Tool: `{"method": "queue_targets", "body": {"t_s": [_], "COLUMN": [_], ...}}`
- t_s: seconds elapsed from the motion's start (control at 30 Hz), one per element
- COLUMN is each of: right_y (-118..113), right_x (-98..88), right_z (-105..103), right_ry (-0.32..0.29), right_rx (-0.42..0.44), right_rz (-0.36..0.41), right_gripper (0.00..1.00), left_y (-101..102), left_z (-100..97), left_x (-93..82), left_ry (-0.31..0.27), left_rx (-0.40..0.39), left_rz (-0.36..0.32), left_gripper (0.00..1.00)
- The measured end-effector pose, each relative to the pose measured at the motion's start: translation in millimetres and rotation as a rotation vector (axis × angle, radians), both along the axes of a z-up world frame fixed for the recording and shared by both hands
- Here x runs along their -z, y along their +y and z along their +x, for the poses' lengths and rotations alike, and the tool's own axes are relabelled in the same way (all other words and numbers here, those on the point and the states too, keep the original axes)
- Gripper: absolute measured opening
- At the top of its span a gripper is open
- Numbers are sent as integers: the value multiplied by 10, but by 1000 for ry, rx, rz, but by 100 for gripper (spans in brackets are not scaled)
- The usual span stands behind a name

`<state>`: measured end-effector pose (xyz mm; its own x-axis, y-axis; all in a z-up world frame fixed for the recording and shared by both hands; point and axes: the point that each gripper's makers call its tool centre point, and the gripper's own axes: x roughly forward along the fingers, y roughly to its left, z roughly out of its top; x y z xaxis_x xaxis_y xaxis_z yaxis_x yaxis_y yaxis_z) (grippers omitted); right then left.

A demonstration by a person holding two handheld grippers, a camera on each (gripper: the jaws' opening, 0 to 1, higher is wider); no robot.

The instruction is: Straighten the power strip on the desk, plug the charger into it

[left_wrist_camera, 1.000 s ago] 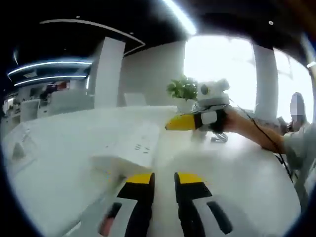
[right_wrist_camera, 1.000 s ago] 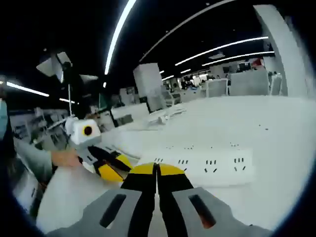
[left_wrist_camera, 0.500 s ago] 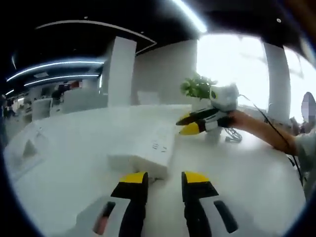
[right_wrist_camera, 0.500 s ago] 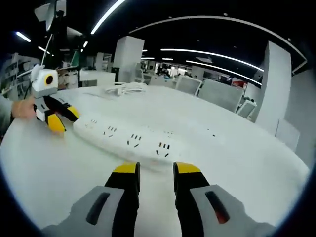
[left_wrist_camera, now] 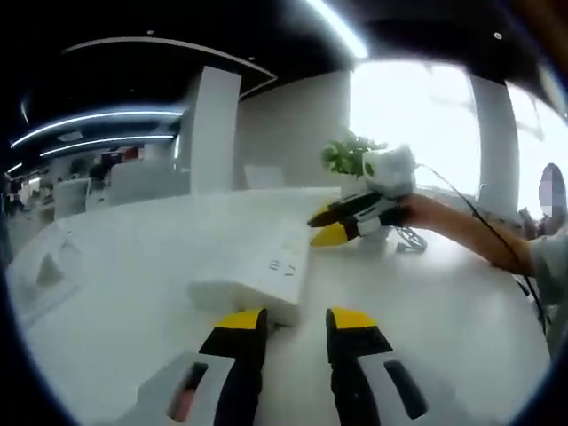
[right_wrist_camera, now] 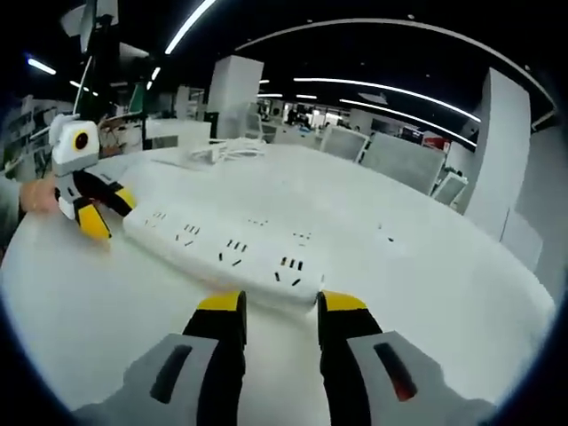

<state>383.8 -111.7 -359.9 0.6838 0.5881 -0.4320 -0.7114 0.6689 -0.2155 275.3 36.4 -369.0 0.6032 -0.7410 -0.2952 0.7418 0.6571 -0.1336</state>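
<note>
A long white power strip (right_wrist_camera: 226,250) lies flat on the white desk (right_wrist_camera: 426,293), with several sockets facing up. My right gripper (right_wrist_camera: 282,303) is open at the strip's near end, one tip on each side of its corner. In the left gripper view the strip (left_wrist_camera: 264,277) runs away from my open left gripper (left_wrist_camera: 295,321), whose tips stand just short of its near end. The right gripper (left_wrist_camera: 342,224) comes in from the right, held by a hand, at the strip's far end. The left gripper (right_wrist_camera: 89,209) is at the strip's other end in the right gripper view.
A coil of white cable (right_wrist_camera: 222,153) lies on the desk beyond the strip. A potted green plant (left_wrist_camera: 349,156) and a loose cable (left_wrist_camera: 410,241) sit at the desk's far side. A pale flat object (left_wrist_camera: 44,271) lies at the left. Office chairs (right_wrist_camera: 390,158) stand behind the desk.
My right gripper went from shut to open and swung round to the strip's end, closing in over the last half second. The left gripper stayed open, edging towards the strip.
</note>
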Motion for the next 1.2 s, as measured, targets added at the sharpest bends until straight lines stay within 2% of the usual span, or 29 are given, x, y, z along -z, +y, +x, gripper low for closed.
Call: {"method": "queue_targets", "body": {"t_s": [0.13,0.33,0.47,0.57,0.73,0.83,0.87,0.93,1.1,1.2], "right_y": [0,44,99,113,112,79,82,81,108,111], "right_x": [-6,-11,-3,-8,-12,-3,-3,-4,22,31], "right_z": [-38,-68,-119,-132,-147,-128,-118,-117,-123,-121], "right_ry": [-10,-3,-10,-17,-8,-11,0,0,15,4], "right_rx": [-9,-6,-3,7,15,21,29,27,21,26], "right_rz": [-26,17,8,13,40,31,58,66,84,70], "right_gripper": [26,27,30,29,27,22,22,23,28,27], "left_y": [65,158,192,234,274,280,282,270,228,232], "left_z": [9,47,46,56,66,75,77,58,53,54], "left_x": [6,9,15,11,4,-4,-3,13,7,12], "left_ry": [-4,-3,-19,-17,3,27,34,42,6,-5], "left_rx": [-13,-37,-42,-48,-58,-62,-63,-67,-78,-77], "left_rz": [11,17,41,43,24,-8,-16,-14,18,35], "left_gripper": [27,28,28,28,28,28,28,30,36,35]}}
